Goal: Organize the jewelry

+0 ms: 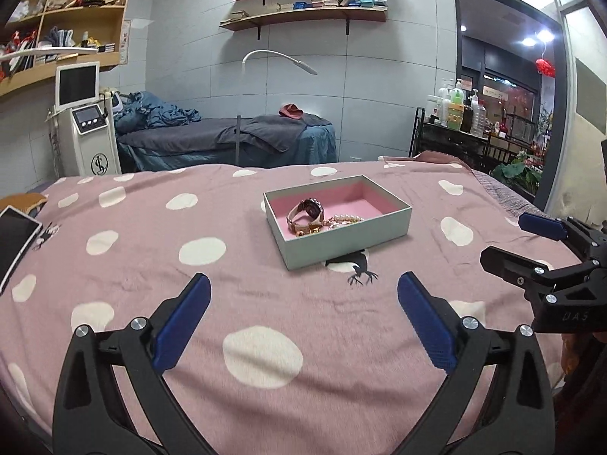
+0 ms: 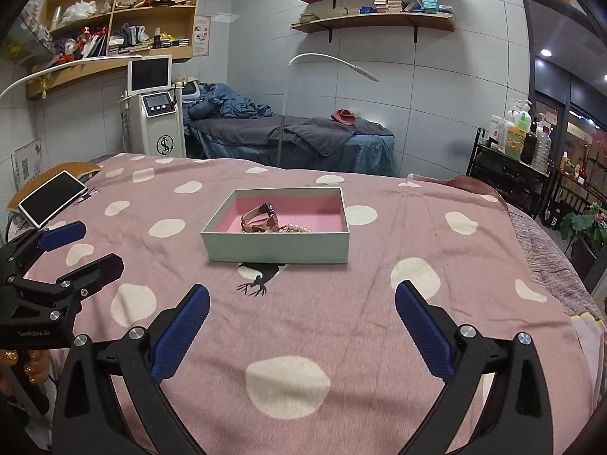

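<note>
Pink-lined box (image 1: pixel 337 227) holds the watch (image 1: pixel 309 214) and pearls (image 1: pixel 347 220) together, so my left gripper (image 1: pixel 303 318) hangs well back, spread and empty. From the right wrist, my right gripper (image 2: pixel 302 322) likewise stands wide with nothing between.

Blanket (image 1: pixel 265 303) dusty pink, cream dots, black deer print; box (image 1: pixel 353 235) pale grey-green outside, pink lining; watch (image 1: pixel 307 214) tan strap, dark face; pearls (image 1: pixel 347 220) cream; gripper pads (image 2: pixel 178 337) blue, arms black.
</note>
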`<action>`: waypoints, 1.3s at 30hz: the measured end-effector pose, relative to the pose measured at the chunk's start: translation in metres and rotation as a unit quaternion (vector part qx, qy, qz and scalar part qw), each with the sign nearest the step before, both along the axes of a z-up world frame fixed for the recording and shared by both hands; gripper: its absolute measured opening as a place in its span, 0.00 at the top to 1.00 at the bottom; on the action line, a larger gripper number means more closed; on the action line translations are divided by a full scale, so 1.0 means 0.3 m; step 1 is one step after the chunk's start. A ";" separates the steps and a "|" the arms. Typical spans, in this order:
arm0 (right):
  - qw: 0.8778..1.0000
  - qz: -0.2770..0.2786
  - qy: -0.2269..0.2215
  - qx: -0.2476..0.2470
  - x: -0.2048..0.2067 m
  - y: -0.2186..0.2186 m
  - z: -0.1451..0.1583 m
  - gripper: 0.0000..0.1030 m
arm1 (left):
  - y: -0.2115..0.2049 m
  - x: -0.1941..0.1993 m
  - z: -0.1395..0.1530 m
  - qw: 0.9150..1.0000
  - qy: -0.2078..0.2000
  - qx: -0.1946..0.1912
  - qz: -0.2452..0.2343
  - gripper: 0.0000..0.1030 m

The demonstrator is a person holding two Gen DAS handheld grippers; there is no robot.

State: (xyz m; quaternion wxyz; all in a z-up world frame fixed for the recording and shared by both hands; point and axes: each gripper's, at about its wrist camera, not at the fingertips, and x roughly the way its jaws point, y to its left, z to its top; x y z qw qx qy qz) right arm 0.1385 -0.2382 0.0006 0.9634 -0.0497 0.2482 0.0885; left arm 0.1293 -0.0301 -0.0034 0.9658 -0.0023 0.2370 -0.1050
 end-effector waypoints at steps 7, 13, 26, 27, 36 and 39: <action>1.000 -0.001 -0.005 -0.006 -0.203 0.011 -0.025 0.06 | -0.004 -0.201 -0.024 1.000 0.008 -0.005 0.013 0.06; 1.000 -0.007 -0.022 -0.009 -0.349 0.011 -0.017 0.06 | -0.003 -0.348 -0.012 0.999 -0.017 -0.018 0.030 0.06; 0.999 -0.014 -0.047 -0.006 -0.462 0.016 0.007 0.06 | 0.007 -0.426 -0.003 0.999 -0.019 -0.025 0.037 0.06; 0.999 -0.015 -0.047 -0.005 -0.462 0.016 0.008 0.06 | 0.009 -0.427 -0.002 0.999 -0.020 -0.025 0.038 0.06; 0.999 -0.017 -0.047 -0.002 -0.461 0.012 0.008 0.06 | 0.014 -0.428 -0.006 0.999 -0.019 -0.028 0.040 0.06; 0.999 -0.018 -0.045 0.000 -0.461 0.012 0.006 0.06 | 0.013 -0.426 -0.006 0.999 -0.018 -0.027 0.041 0.06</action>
